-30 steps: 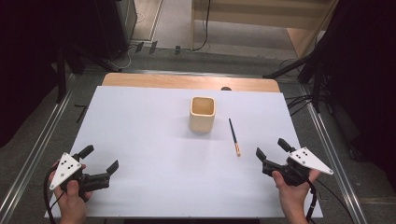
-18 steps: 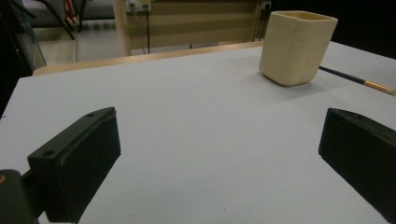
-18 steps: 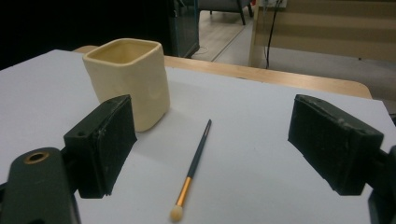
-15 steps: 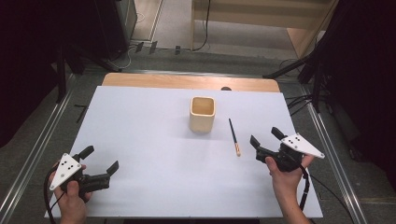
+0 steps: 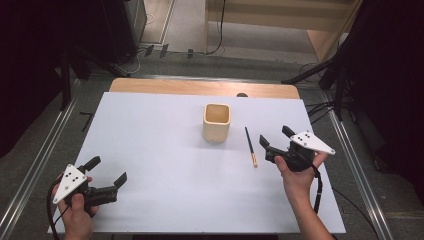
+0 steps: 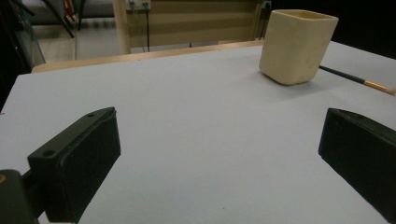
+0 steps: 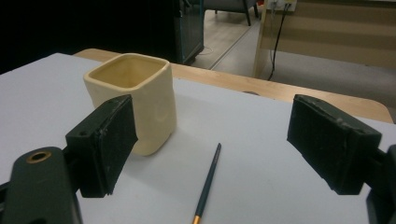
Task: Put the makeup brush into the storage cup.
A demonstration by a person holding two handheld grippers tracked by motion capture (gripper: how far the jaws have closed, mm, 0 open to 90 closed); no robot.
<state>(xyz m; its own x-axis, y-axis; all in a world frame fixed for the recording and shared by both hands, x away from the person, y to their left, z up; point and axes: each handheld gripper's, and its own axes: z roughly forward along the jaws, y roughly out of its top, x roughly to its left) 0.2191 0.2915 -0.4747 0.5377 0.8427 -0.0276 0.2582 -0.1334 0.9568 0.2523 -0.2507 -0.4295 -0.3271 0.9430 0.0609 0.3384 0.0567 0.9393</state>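
Nothing is picked up yet: your right gripper (image 5: 274, 142), jaws wide and empty, nears the thin dark paintbrush (image 5: 250, 146) lying beside the square cream ceramic cup (image 5: 217, 123).

In the right gripper view the brush (image 7: 208, 185) runs off the bottom edge, so its tip end is cut off, and the left jaw covers the lower left corner of the cup (image 7: 133, 102). In the left gripper view the brush (image 6: 357, 80) leaves the right edge and its far end is hidden behind the cup (image 6: 297, 45). In the high view the brush (image 5: 250, 146) is too small to make out its bristles
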